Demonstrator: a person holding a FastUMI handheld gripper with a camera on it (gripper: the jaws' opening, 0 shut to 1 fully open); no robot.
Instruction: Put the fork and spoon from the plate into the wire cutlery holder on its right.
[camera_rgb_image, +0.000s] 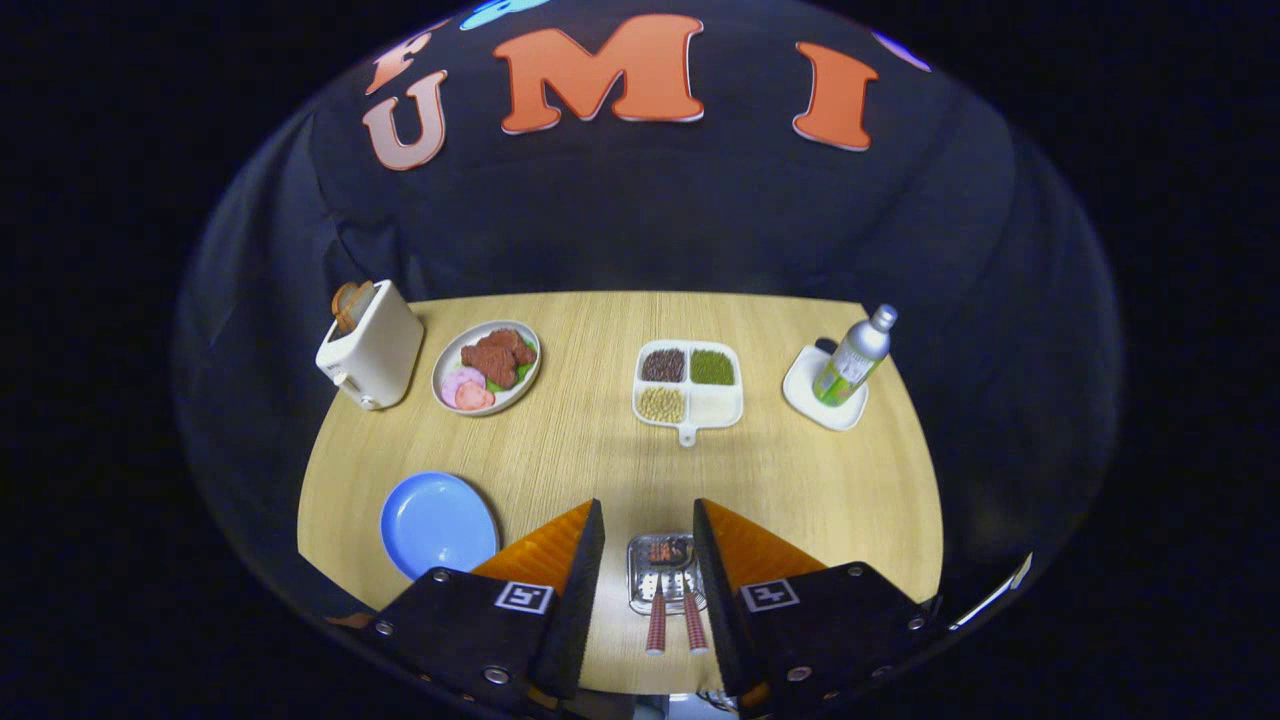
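progress: looks done, both handles (672, 622) stick out of the wire holder (664, 572) between the fingers; blue plate (437, 522) bare | tool (648, 525): wide open, gripping nothing | count: 2 utensils, 1 holder, 1 blue plate, 1 toaster (369, 345), 1 bottle (853, 357) on the counter (590, 450)

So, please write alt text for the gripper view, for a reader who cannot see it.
The open gripper hovers above a wire cutlery holder with two red-handled utensils lying in it, between its fingers. An empty blue plate sits beside it on the wooden table.
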